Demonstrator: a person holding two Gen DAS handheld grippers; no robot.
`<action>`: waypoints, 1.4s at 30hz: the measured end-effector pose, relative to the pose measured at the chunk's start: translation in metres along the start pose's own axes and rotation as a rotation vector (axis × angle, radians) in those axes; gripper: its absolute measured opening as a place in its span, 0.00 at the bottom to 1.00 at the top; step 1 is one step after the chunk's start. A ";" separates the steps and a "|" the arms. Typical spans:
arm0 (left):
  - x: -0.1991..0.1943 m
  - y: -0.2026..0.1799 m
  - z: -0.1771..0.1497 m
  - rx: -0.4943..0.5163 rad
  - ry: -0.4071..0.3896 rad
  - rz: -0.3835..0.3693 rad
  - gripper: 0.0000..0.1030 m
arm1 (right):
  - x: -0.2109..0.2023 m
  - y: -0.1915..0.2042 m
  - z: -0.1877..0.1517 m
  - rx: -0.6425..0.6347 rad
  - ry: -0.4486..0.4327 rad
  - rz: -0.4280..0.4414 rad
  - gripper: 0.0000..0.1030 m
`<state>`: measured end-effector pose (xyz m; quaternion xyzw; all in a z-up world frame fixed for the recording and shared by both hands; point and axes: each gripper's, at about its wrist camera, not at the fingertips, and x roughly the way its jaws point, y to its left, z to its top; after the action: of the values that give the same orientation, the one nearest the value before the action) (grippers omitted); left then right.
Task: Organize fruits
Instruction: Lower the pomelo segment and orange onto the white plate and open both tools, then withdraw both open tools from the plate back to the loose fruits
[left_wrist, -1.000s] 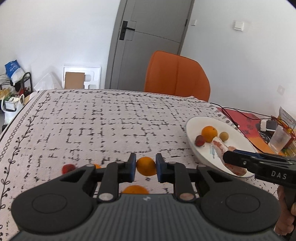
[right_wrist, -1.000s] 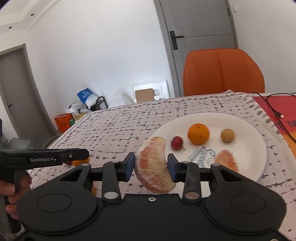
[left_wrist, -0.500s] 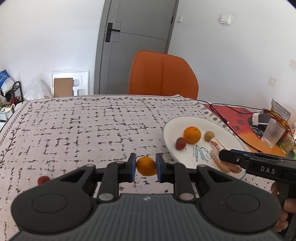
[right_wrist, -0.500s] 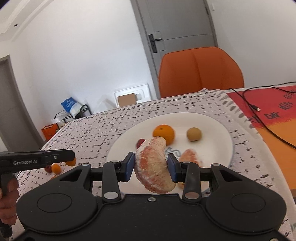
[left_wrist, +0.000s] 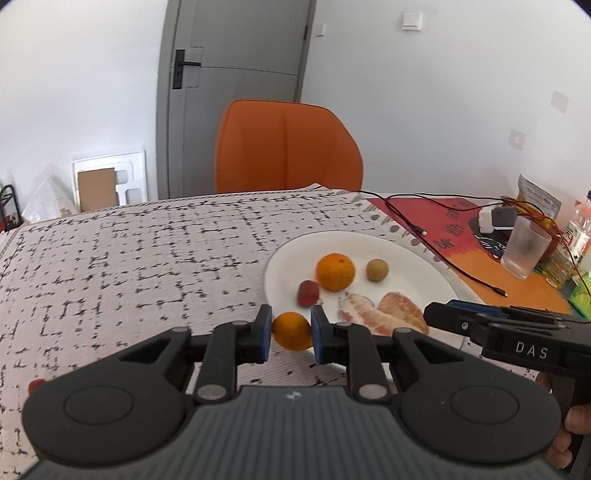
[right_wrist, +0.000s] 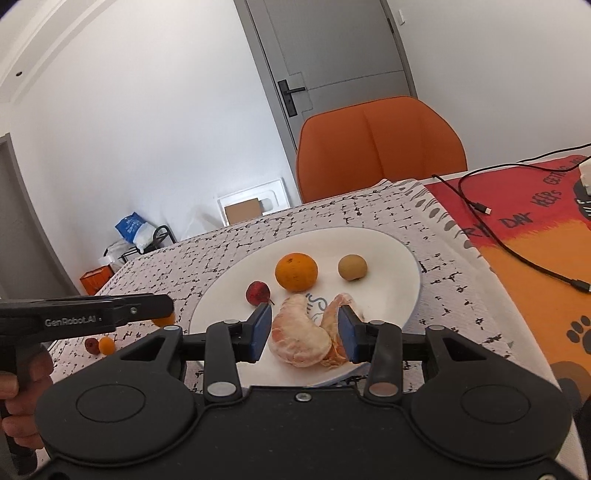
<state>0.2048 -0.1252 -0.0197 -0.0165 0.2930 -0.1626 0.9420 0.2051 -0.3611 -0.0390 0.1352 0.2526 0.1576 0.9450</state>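
My left gripper (left_wrist: 291, 332) is shut on a small orange (left_wrist: 291, 331) and holds it above the cloth just left of the white plate (left_wrist: 413, 254). My right gripper (right_wrist: 302, 332) is open over the plate's (right_wrist: 391, 240) near part; a peeled pomelo segment (right_wrist: 299, 338) lies on the plate between its pads, beside a second segment (right_wrist: 338, 306). The plate also holds an orange (right_wrist: 296, 271), a small red fruit (right_wrist: 257, 292) and a brown longan (right_wrist: 352, 267). The left gripper's body (right_wrist: 85, 314) shows at the left of the right wrist view.
A small orange (right_wrist: 107, 344) and a red fruit (right_wrist: 91, 345) lie on the patterned cloth left of the plate; another red fruit (left_wrist: 35, 386) shows at the left. An orange chair (left_wrist: 288, 147) stands behind the table. Cables (left_wrist: 443, 254), a glass (left_wrist: 524, 247) and bottles sit at the right.
My right gripper moved over the plate, lowered and opened, letting the pomelo segment go onto the plate. My left gripper carried the small orange rightward toward the plate.
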 end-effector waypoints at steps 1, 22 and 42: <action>0.000 -0.002 0.001 0.005 0.000 -0.004 0.20 | -0.001 -0.001 0.000 0.002 -0.002 0.000 0.40; 0.008 -0.023 0.008 0.026 -0.010 -0.013 0.24 | -0.011 -0.007 -0.006 0.016 0.004 -0.005 0.41; -0.040 0.033 -0.005 -0.018 -0.067 0.147 0.88 | -0.007 0.025 -0.005 -0.040 -0.015 0.003 0.81</action>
<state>0.1808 -0.0812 -0.0066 -0.0087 0.2632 -0.0898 0.9605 0.1910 -0.3403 -0.0320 0.1178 0.2423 0.1628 0.9492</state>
